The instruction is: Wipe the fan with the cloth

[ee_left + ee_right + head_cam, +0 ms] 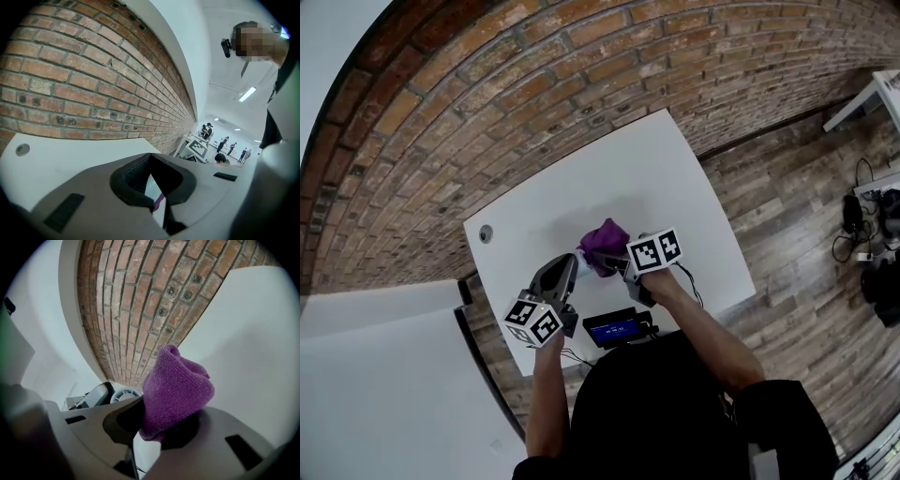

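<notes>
Right gripper view alone shows the fan [123,395]: white, round, vaned, just beyond the purple cloth [176,390]. Head view shows the cloth bunched over mid-desk [581,187], the fan not made out. Right tongs [161,426]: clamped on the cloth. Left tongs [151,159]: pads together, near the cloth. Small screen [614,328]: print unreadable.

Fan [123,395] mostly behind cloth [176,390]; ppl [228,145] tiny

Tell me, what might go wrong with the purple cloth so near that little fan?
The purple cloth is pinched by one end between the fingers of the right gripper; rubbing might tug it free.
The white fan looks light; a push could slide it, and I cannot tell whether the shut left gripper steadies it.
An arm might knock the dark device at the table edge.
</notes>
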Available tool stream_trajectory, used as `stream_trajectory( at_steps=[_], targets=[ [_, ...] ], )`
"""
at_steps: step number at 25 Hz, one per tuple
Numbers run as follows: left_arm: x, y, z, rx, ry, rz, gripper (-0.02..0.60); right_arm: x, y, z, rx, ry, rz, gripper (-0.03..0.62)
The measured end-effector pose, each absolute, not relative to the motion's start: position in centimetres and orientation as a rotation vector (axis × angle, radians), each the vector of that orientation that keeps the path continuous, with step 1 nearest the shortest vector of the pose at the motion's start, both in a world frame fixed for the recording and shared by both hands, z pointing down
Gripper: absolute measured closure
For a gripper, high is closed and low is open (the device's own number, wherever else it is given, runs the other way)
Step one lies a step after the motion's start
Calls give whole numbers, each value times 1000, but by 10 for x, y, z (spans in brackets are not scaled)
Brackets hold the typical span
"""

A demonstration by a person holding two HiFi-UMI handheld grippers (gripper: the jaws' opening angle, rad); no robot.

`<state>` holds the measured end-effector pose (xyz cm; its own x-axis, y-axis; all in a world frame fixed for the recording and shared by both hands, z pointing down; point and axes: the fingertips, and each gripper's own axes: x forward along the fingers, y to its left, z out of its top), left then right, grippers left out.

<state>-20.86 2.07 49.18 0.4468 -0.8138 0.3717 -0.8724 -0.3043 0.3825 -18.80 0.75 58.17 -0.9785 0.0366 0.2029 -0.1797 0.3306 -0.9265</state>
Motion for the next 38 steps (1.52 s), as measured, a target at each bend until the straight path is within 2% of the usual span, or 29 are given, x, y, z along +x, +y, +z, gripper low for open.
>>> stream_trajectory(
  at_steps=[4, 7, 13, 20, 27, 31, 34, 38],
  targets=[
    [-212, 19, 490, 2133, -1418, 79, 577, -170, -14, 586, 318, -2439, 1635, 522],
    [-214, 18, 489, 2110, -1431, 36, 577, -161, -34, 552, 405, -2637, 1532, 522],
    [-213, 16, 490, 2087, -1469, 7, 577, -194, -2, 500, 63, -2853, 1460, 522],
    [-215, 16, 489, 2070, -1524, 22, 577, -189, 0, 536, 174, -2783, 1558, 522],
    [-217, 16, 491, 2052, -1549, 38, 577, -181, 18, 602, 264, -2559, 1466, 522],
    [-216, 15, 491, 2047, -1551, 29, 577, -172, 1, 542, 185, -2764, 1588, 522],
    [-218, 15, 490, 2029, -1549, -4, 577, -173, 3, 483, -22, -2968, 1555, 522],
    [-220, 16, 492, 2007, -1560, -16, 577, -188, 21, 485, -143, -2972, 1473, 522]
  ],
)
